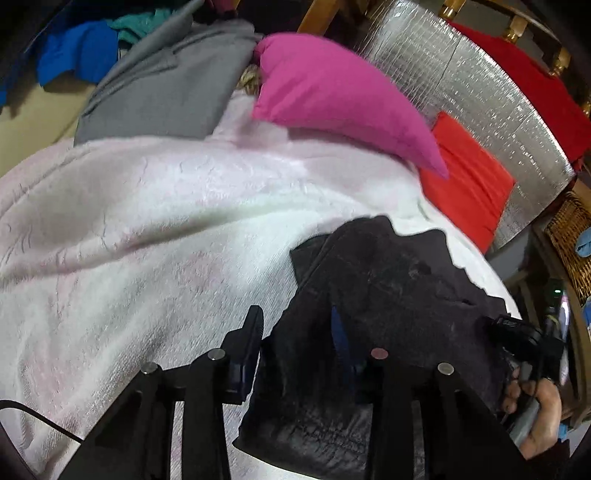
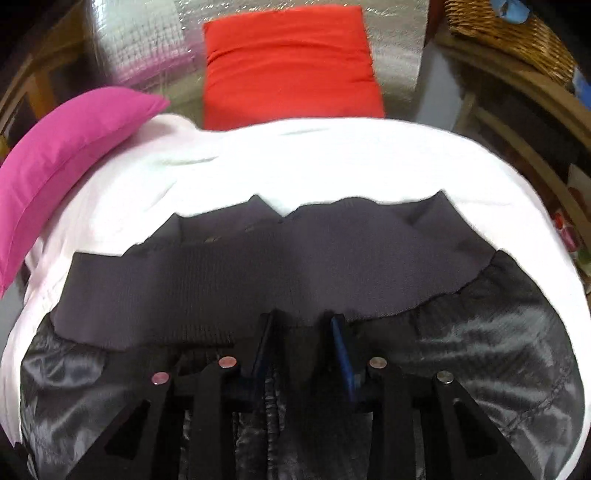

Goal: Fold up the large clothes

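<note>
A dark jacket (image 2: 295, 258), shiny black with a grey ribbed hem, lies on a white fluffy blanket (image 2: 295, 162). In the right wrist view my right gripper (image 2: 303, 332) sits at the lower edge of the hem, shut on a fold of the jacket that fills the gap between its fingers. In the left wrist view the jacket (image 1: 388, 280) is bunched at the blanket's (image 1: 147, 229) right side. My left gripper (image 1: 297, 332) is shut on the jacket's left edge. A person's hand (image 1: 535, 417) with the other gripper's handle shows at the far right.
A pink pillow (image 1: 332, 88) and a red cushion (image 1: 465, 177) lie at the blanket's far edge against silver foil padding (image 1: 480, 74). Grey clothing (image 1: 166, 92) and blue clothes (image 1: 77, 51) are piled far left. A wicker basket (image 2: 509, 33) stands at the right.
</note>
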A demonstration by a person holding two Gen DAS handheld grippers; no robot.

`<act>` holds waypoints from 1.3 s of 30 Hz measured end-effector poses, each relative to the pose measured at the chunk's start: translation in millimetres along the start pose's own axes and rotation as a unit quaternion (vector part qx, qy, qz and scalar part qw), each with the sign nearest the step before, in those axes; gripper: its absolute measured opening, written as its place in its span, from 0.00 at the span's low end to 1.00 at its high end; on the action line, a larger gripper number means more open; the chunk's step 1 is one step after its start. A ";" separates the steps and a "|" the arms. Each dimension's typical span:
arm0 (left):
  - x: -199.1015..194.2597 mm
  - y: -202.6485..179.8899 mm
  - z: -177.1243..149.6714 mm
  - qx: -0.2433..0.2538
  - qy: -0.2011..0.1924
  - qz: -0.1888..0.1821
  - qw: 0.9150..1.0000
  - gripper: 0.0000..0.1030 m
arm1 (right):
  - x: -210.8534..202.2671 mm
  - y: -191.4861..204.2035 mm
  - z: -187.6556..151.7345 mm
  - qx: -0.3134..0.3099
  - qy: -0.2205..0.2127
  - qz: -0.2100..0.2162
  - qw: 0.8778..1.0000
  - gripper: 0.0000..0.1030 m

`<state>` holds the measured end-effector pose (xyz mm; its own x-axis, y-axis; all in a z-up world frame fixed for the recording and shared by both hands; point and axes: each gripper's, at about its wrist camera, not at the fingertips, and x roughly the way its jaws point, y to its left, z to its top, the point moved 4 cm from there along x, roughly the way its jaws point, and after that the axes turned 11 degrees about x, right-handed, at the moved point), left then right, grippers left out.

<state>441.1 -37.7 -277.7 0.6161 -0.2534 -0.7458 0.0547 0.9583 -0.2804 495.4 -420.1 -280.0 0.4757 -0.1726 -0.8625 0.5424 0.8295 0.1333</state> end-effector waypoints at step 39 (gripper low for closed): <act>52.7 -21.4 1.6 0.048 0.098 -0.132 0.985 0.80 | -10.3 -240.9 -39.9 0.169 0.140 0.314 0.924 0.88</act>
<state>473.6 -71.3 -310.1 0.4063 -0.5078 -0.7596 0.2734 0.8608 -0.4293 332.3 -596.9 -322.7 0.5980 0.4696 -0.6495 0.4282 0.4979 0.7542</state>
